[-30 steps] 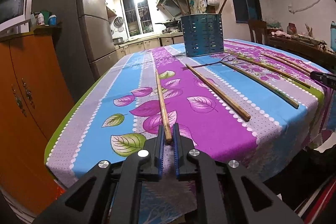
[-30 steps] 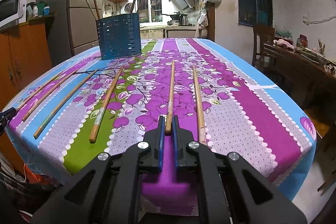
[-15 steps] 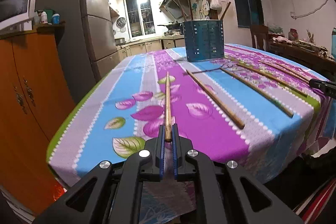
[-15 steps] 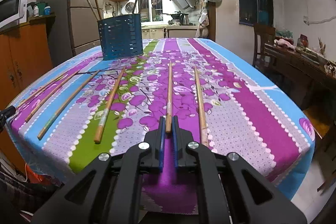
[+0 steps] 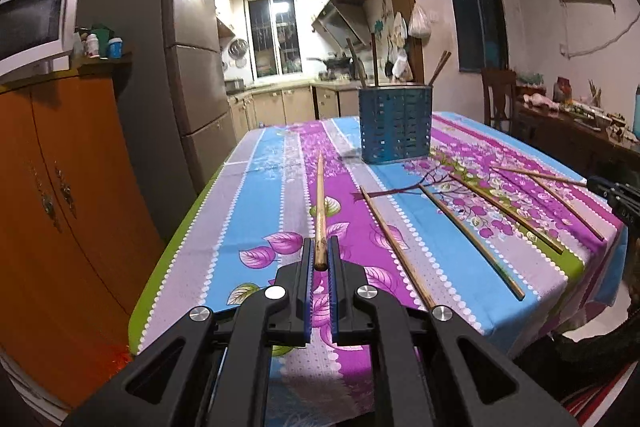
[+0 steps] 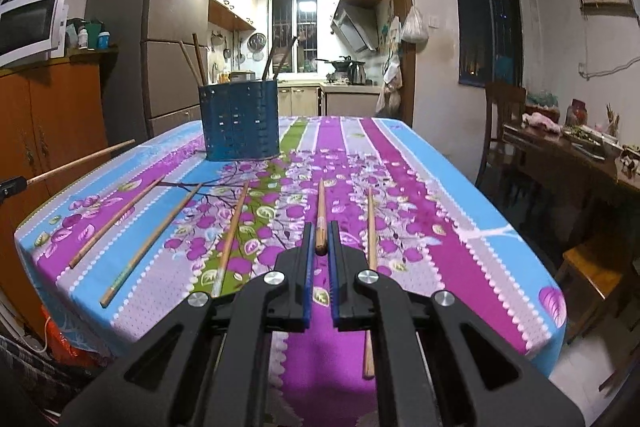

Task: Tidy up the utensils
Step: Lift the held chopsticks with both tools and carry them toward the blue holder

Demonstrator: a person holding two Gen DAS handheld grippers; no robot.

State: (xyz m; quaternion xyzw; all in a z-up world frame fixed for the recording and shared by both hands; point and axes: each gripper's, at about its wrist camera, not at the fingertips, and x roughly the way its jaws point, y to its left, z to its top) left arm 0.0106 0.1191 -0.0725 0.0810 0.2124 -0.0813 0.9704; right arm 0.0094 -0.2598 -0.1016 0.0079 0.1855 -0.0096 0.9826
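My left gripper (image 5: 320, 253) is shut on the near end of a wooden chopstick (image 5: 319, 203) and holds it raised above the table, pointing forward. My right gripper (image 6: 320, 237) is shut on another wooden chopstick (image 6: 321, 211), also lifted and pointing forward. A blue perforated utensil holder (image 5: 395, 125) stands far back on the table with a few chopsticks upright in it; it also shows in the right wrist view (image 6: 239, 121). Several more chopsticks (image 6: 232, 227) lie on the flowered tablecloth (image 6: 420, 211).
An orange cabinet (image 5: 60, 195) and a grey fridge (image 5: 188, 75) stand left of the table. A wooden chair (image 6: 502, 123) and a cluttered side table (image 6: 576, 155) stand to the right. The left gripper's tip (image 6: 12, 185) shows at the right wrist view's left edge.
Both grippers have lifted their chopsticks off the tablecloth and risen; the holder now appears closer and more central in each view.
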